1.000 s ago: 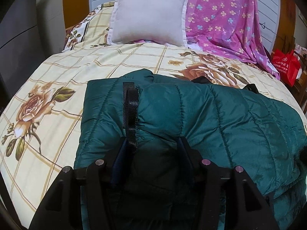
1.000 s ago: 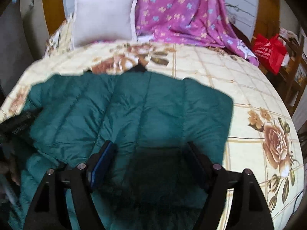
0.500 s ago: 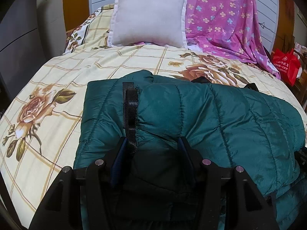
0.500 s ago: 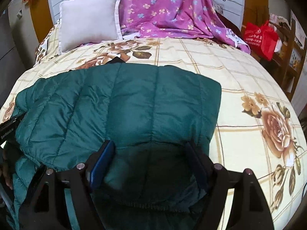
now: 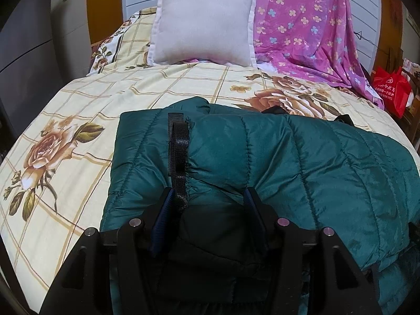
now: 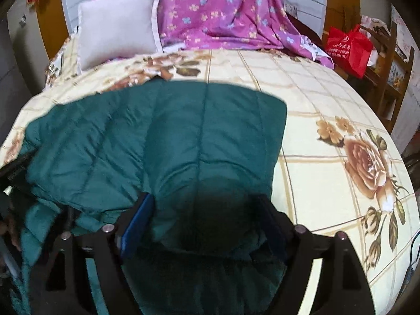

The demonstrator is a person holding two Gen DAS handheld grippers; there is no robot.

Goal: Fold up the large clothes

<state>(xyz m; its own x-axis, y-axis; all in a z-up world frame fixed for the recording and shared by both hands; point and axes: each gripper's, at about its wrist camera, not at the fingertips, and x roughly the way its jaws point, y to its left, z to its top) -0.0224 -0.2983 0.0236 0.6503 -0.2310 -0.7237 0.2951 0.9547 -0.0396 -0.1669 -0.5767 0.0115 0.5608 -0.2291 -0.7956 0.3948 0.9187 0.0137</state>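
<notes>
A dark green quilted jacket (image 5: pixel 302 157) is lying on the bed, on a cream bedsheet (image 5: pixel 86 99) with a brown grid and rose prints. It is folded over itself, and its long axis is running across the bed, from left to right, parallel to the headboard side. The folded edge is facing the near side of the bed, and the far edge is pointing toward the white pillow (image 5: pixel 202 23). A black strap (image 5: pixel 179 157) is lying on the left part of the jacket, running from near to far.

The left gripper (image 5: pixel 207 204) is standing half-wide, with a thick bunch of the jacket's near edge sitting between its fingers. The right gripper (image 6: pixel 207 210) is doing the same at the right part of the jacket (image 6: pixel 170 141); its fingers are also well apart around a fold of padding.

A pink flowered cloth (image 6: pixel 218 8) is hanging behind the pillow, and a red bag (image 6: pixel 349 47) is standing beside the bed.
</notes>
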